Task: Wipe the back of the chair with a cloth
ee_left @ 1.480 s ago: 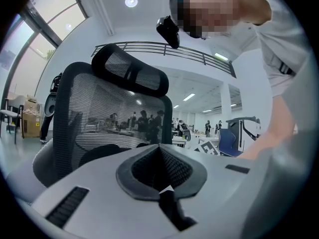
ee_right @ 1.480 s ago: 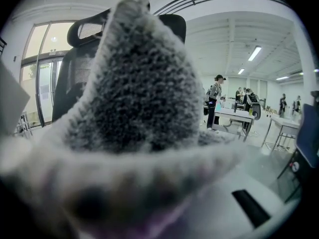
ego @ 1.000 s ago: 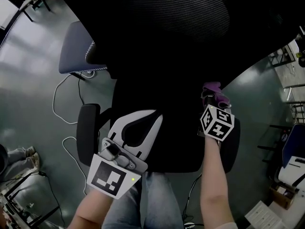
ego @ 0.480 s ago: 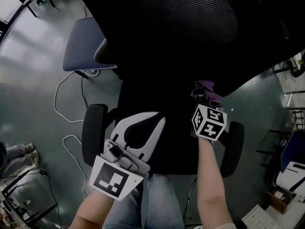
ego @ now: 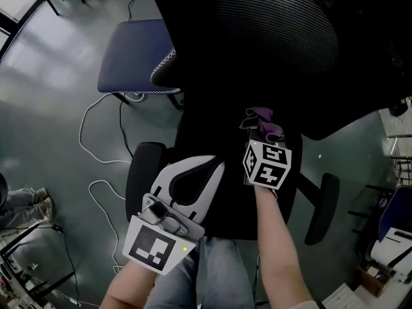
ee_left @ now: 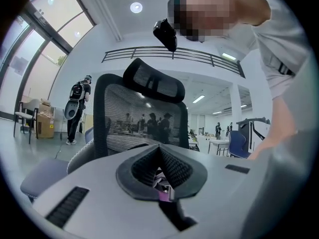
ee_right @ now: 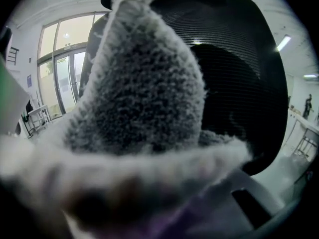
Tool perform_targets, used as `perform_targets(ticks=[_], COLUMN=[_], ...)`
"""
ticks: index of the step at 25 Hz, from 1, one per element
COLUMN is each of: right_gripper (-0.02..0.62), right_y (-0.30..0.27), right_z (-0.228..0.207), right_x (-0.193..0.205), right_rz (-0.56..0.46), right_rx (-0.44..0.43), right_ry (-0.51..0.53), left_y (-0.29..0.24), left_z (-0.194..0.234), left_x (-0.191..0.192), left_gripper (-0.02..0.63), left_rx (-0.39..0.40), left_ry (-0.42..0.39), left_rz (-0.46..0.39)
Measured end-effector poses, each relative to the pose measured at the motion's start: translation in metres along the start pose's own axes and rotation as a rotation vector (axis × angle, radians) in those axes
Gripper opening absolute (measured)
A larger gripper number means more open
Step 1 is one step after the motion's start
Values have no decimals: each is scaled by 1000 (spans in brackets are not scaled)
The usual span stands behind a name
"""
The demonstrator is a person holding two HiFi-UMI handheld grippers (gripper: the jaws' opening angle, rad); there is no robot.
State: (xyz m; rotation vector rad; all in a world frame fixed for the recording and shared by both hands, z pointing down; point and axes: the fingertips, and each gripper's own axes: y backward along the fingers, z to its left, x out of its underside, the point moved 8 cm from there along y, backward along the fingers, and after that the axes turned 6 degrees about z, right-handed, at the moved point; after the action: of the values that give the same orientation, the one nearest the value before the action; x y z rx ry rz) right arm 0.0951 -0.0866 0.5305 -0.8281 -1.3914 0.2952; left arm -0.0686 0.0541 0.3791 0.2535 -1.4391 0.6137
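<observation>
A black mesh chair back [ego: 277,37] fills the top of the head view, seen from behind and above. My right gripper [ego: 262,134] is shut on a purple cloth [ego: 264,122] and holds it against the dark lower back of the chair. In the right gripper view the fuzzy cloth [ee_right: 144,93] fills most of the picture, with the chair back [ee_right: 244,83] just behind it. My left gripper [ego: 214,165] is shut, holds nothing, and hovers low behind the chair. In the left gripper view it [ee_left: 159,151] points up at the chair back [ee_left: 134,118].
A second chair with a blue seat [ego: 132,56] stands at the upper left. White cables [ego: 96,140] trail over the grey floor. The black armrests [ego: 143,172] [ego: 322,208] stick out on both sides. A person with a backpack [ee_left: 77,108] stands in the distance.
The right gripper has slid the cloth to the left and a little upward across the chair back. The left gripper has stayed low, still shut.
</observation>
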Motion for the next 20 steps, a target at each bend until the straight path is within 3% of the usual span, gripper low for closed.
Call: perform_targets(ticks=[2, 7, 12, 20], right_gripper=[78, 78, 78, 78], right_y=[-2, -13, -20, -29], right_z=[8, 55, 98, 137], right_x=[1, -2, -6, -9], right_rz=[0, 27, 48, 61], right_rx=[-12, -90, -164, -226], right_ry=[-17, 82, 114, 162], left_y=[5, 14, 21, 36], left_z=[5, 15, 18, 28], left_x=[0, 4, 5, 3], left_gripper=[11, 11, 11, 9], left_rx=[-11, -29, -28, -43], left_ry=[8, 27, 28, 25], left_rz=[-6, -19, -21, -16])
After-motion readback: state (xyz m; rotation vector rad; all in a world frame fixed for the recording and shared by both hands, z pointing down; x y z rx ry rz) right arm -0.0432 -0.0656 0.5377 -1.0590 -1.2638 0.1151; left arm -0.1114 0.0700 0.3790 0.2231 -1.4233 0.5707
